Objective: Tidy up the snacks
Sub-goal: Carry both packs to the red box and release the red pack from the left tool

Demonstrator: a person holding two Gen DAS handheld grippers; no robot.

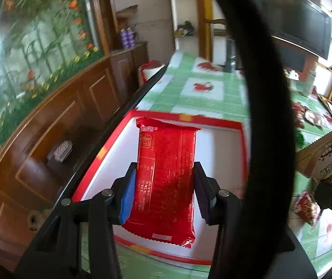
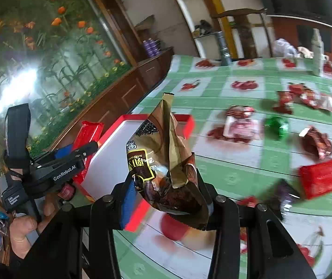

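My left gripper is shut on a flat red snack packet, held above a white box with a red rim. In the right wrist view that gripper shows at the left, over the box's near left edge, the red packet sticking out ahead of it. My right gripper is shut on a brown and gold snack bag, held upright beside the box. The same bag appears at the right edge of the left wrist view.
The table has a green checked cloth with loose snacks scattered on its right: a red packet, a green wrapped piece, several dark red packs. A metal pipe stands at the far edge. A wooden cabinet runs along the left.
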